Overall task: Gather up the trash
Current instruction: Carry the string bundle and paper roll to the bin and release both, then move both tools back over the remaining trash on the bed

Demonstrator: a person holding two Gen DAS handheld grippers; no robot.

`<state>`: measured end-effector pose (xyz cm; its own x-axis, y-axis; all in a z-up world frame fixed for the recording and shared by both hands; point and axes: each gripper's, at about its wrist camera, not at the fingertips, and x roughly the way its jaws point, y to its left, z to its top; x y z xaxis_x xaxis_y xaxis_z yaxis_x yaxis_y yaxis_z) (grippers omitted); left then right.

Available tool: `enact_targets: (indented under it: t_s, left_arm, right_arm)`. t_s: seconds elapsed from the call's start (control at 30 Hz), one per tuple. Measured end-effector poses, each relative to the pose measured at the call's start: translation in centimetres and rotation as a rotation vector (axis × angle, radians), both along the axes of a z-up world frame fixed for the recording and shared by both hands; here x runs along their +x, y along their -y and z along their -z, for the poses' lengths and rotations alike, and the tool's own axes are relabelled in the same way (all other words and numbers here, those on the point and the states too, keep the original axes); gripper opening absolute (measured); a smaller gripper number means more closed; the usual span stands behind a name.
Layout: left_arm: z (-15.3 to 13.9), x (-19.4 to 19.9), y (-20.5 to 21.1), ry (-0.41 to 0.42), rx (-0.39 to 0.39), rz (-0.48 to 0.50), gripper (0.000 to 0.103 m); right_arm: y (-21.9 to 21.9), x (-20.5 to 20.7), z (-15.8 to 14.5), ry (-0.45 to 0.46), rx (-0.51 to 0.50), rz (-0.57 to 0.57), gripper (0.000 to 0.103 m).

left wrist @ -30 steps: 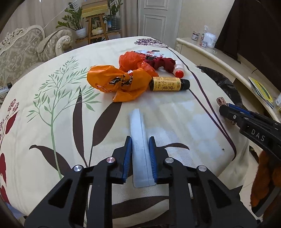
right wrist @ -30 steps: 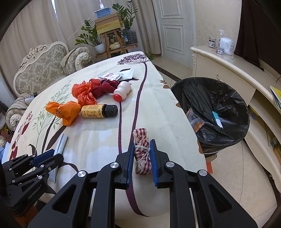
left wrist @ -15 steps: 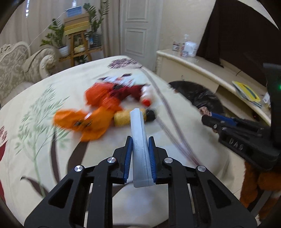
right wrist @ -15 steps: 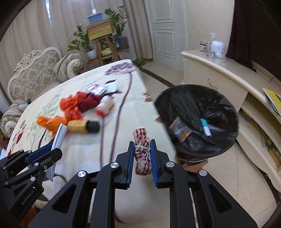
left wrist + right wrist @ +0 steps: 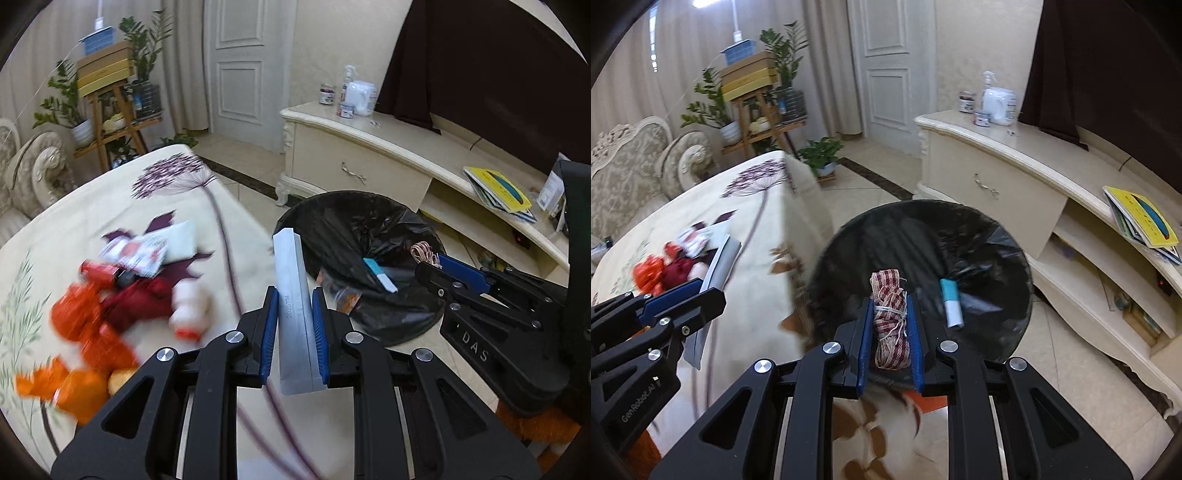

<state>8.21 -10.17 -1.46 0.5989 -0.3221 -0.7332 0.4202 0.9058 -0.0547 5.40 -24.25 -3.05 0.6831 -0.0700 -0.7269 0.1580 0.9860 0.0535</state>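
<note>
The left hand-held gripper (image 5: pixel 294 325) is clenching a long, flat grey plastic strip (image 5: pixel 291 295) between its blue pads, gripping it near the lower end so that most of its length is sticking out ahead, with the far tip showing against the near rim of the round bin lined with a black plastic bag (image 5: pixel 332 221). That overhang looks deliberate: once the jaws let go, the strip should be tipping forward into the bag instead of back onto the worktop covered in a cream floral cloth (image 5: pixel 92 206).

The right hand-held gripper (image 5: pixel 890 332) is grasping a small bundle of red-and-white checked ribbon tied with thin string (image 5: pixel 889 325), pinched across its middle so the loose loops are not unravelling. It is hanging over the bin's black opening (image 5: pixel 997 236) — probably already placed for a drop.

A small blue-and-white tube (image 5: pixel 951 308) is lying inside the bag. More trash is waiting on the cloth, blurred in the left view — crumpled orange plastic bags (image 5: pixel 77 321), a dark red wad (image 5: pixel 140 301), a small white bottle with a red cap (image 5: pixel 188 310) and some flat printed packets (image 5: pixel 147 247).
</note>
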Motion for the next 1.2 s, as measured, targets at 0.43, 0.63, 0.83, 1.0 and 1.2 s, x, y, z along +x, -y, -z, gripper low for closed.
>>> enact_targets:
  t_s: [0.43,0.63,0.83,1.0,1.2]
  left_arm:
    - [1.3,6.2,6.1,-0.024,0.035,0.038,0.021]
    - [1.5,6.6,6.3,-0.025,0.038,0.020,0.053]
    - [0.3,6.0,4.6,0.003,0.035,-0.023,0.067]
    - [-1.2,4.3,2.1,0.049,0.063,-0.067,0.075]
    - [-2.4,1.8,-1.9,0.061,0.072,-0.120,0.079]
  right_arm:
    - [4.4,4.7,1.5,-0.013,-0.010,0.073,0.020]
    - [5.0,4.9,1.9,-0.015,-0.006,0.094,0.037]
    - [4.4,4.2,1.3,-0.001,0.000,0.099,0.052]
    - [2.8,2.9,0.6,0.012,0.016,0.082,0.060]
    - [-0.9,1.3,-0.1,0.015,0.044,0.012,0.062]
